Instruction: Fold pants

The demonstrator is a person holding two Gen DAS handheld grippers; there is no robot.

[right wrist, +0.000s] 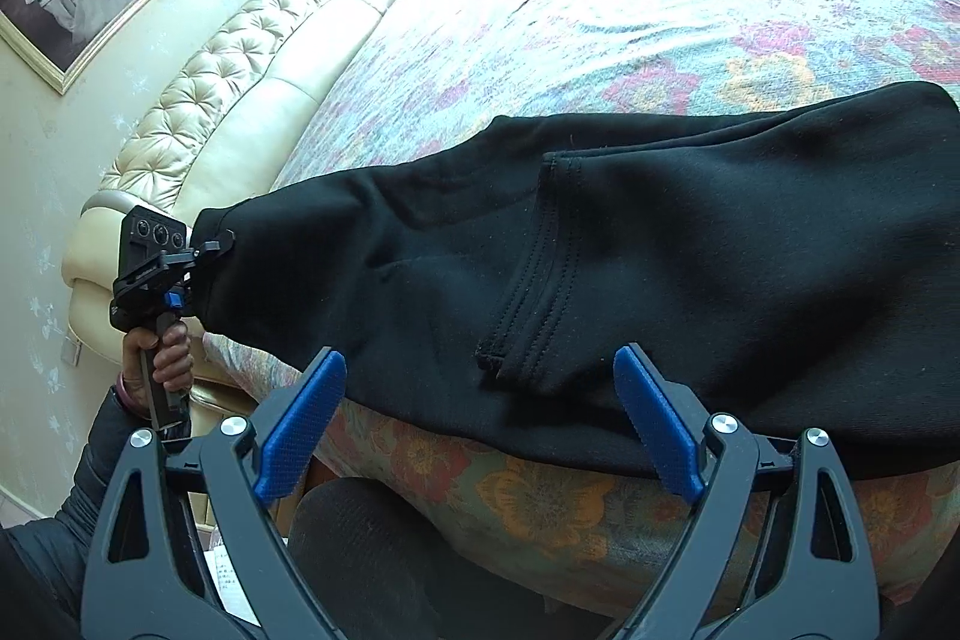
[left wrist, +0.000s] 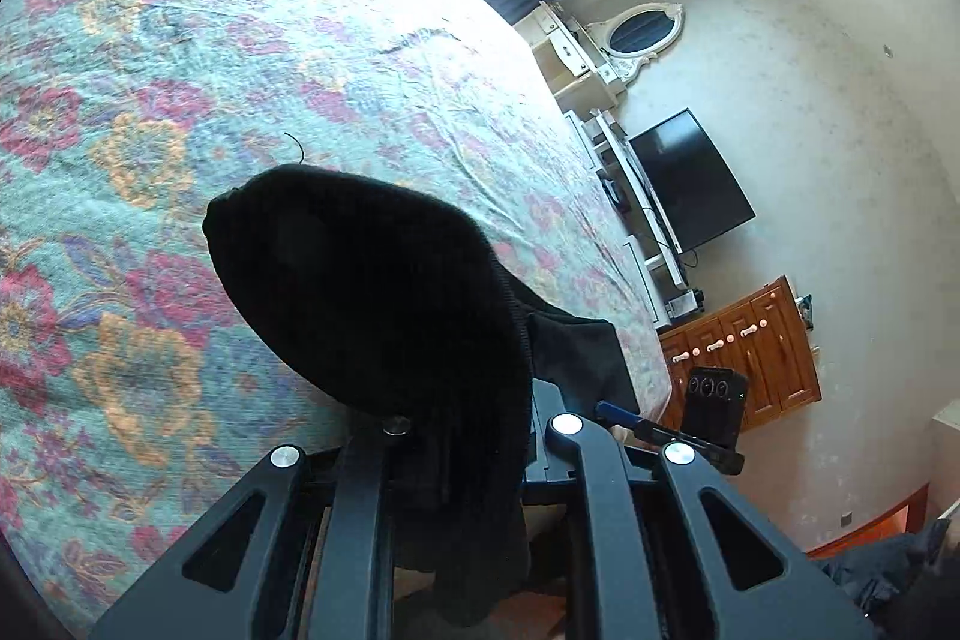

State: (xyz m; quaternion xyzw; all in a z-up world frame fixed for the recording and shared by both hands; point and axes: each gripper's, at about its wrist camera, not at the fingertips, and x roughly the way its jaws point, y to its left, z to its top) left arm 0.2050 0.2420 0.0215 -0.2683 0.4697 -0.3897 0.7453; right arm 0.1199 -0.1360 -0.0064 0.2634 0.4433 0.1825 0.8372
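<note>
Black fleece pants (right wrist: 600,250) lie across the near edge of the bed (right wrist: 600,16), on a flowered bedspread (left wrist: 150,100), with one ribbed cuff (right wrist: 540,280) folded back on top and the lower hem hanging just over the mattress side. The left tongs (left wrist: 474,430) are closed on one end of the pants, a thick bunch of cloth pinched between the arms and held up off the bedspread; from the other side I can see that end stretched out beyond the bed's corner, past the padded headboard (right wrist: 240,58). The right tongs (right wrist: 480,418) hang wide open just in front of the near hem, blue pads (right wrist: 300,424) gripping nothing.

My worry is the uneven hold. With only one end gripped and so much fabric already near the edge, a pull from the left could drag the whole garment off the bed or undo the cuff that is lying folded. The bunched grip looks bulky too, so the cloth might slip out mid-lift. If the right tongs bite only the top layer at the hem, the fold would probably come out crooked.
</note>
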